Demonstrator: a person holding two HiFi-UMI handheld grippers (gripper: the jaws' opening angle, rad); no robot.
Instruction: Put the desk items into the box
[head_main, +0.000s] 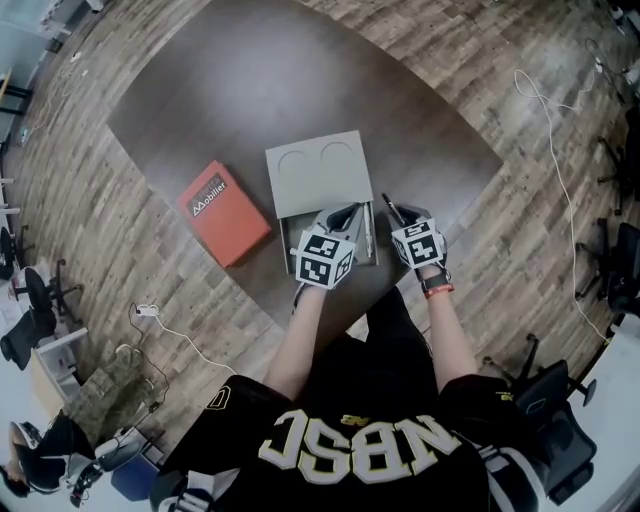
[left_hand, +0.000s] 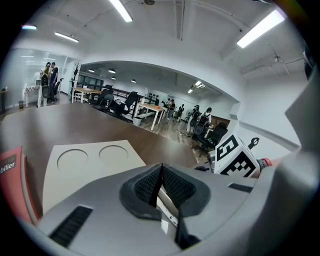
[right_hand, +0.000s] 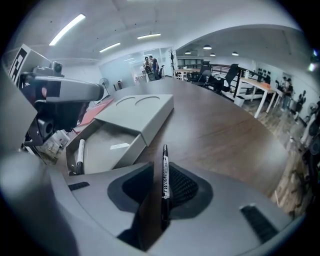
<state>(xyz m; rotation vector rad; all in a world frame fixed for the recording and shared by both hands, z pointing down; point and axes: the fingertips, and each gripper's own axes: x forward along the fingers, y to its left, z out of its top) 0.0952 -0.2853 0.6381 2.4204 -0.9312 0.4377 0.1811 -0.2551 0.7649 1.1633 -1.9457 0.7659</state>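
The grey cardboard box (head_main: 298, 197) lies open at the table's middle, its lid (right_hand: 140, 112) with two round cut-outs folded back. Inside it, by the near wall, lies a white marker with a black cap (right_hand: 80, 155). A black pen (right_hand: 164, 175) sits on the table just right of the box, between the jaws of my right gripper (right_hand: 160, 167). It lies against the right pad with a dark gap on the other side, so that gripper is open. My left gripper (head_main: 345, 217) hovers over the box's near end, its fingertips touching, shut, with nothing held that I can see.
A red flat box (head_main: 223, 212) lies on the table left of the grey box. The dark table (head_main: 250, 80) stretches away beyond the box. Office chairs (head_main: 620, 270) and a white cable (head_main: 560, 150) are on the wooden floor around it.
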